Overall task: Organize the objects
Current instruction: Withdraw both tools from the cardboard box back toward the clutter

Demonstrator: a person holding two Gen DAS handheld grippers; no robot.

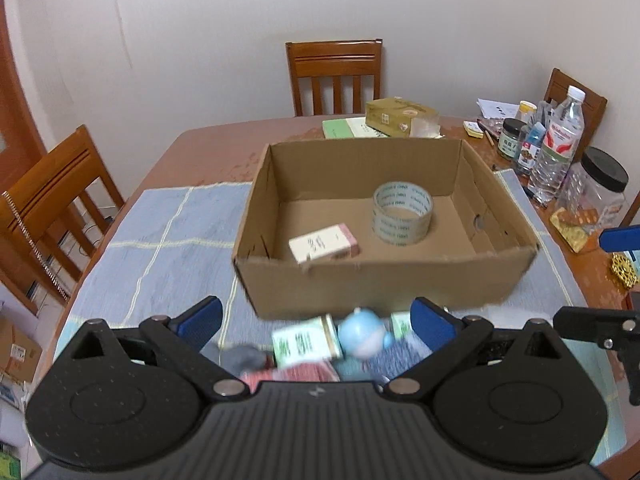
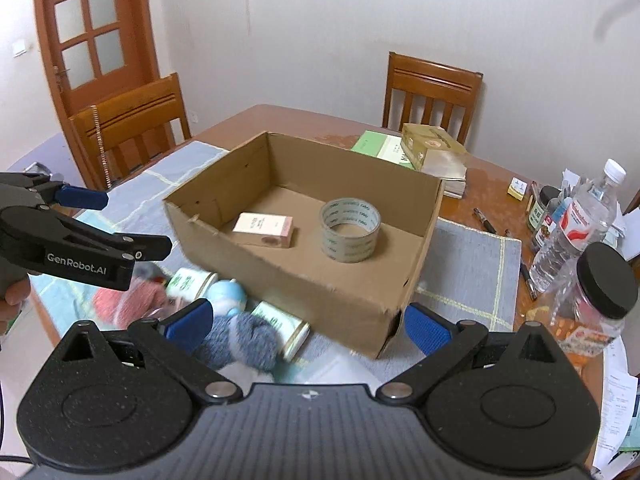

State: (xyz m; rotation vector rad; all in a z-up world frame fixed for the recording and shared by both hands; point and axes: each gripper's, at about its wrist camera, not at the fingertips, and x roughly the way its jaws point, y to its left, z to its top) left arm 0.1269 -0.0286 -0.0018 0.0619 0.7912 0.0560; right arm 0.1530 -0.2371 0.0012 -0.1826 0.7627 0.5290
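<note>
An open cardboard box [image 1: 376, 284] [image 2: 304, 268] stands on a blue-grey cloth [image 1: 168, 232]. In it lie a roll of clear tape [image 1: 403, 214] [image 2: 350, 236] and a small white-and-pink carton [image 1: 324, 244] [image 2: 264, 228]. In front of the box is a loose heap: green-and-white cartons [image 1: 306, 342] [image 2: 280, 328], a round blue toy [image 1: 362, 334] [image 2: 226, 294], a grey-blue fuzzy item [image 2: 244, 340] and a pink fuzzy item [image 2: 128, 300]. My left gripper [image 1: 316, 320] [image 2: 136, 222] hangs open just above the heap. My right gripper [image 2: 308, 320] [image 1: 582, 280] is open over the box's near corner, holding nothing.
Water bottle [image 2: 576, 224], black-lidded jars [image 2: 600, 288] and pens crowd the table's right side. A tissue box [image 1: 400, 116] and green book [image 1: 344, 128] lie behind the box. Wooden chairs [image 1: 334, 76] [image 2: 128, 120] ring the table. A hand [image 2: 14, 292] shows at left.
</note>
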